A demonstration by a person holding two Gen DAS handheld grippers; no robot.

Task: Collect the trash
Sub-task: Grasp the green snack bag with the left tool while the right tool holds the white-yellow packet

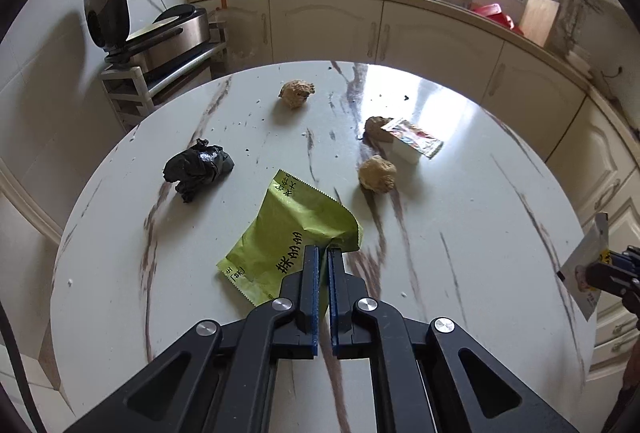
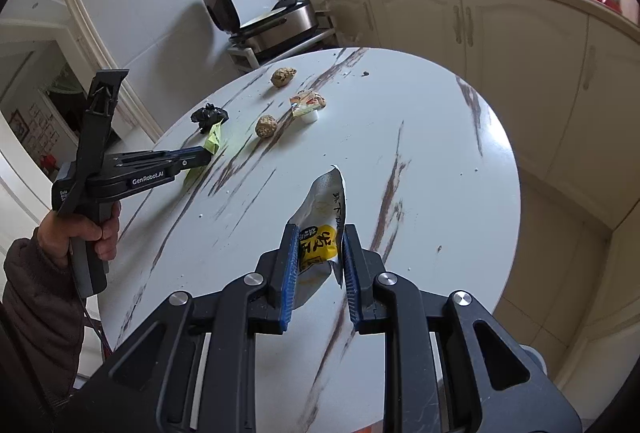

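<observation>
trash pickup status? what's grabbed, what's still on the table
No bin in view, so nothing shows as finished. In hand: the left gripper is shut on the green wrapper, and the right gripper is shut on the silver packet. Still on the table: black bag wad, three brown paper balls and a small foil-lidded tub.

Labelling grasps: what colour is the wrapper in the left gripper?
Lime green with black print. The wrapper shows best in the left wrist view, pinched by the left gripper.

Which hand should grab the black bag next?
Neither is free: left gripper is shut on the green wrapper, right gripper on a silver packet. Once emptied, probably left: the black bag lies nearer it.
</observation>
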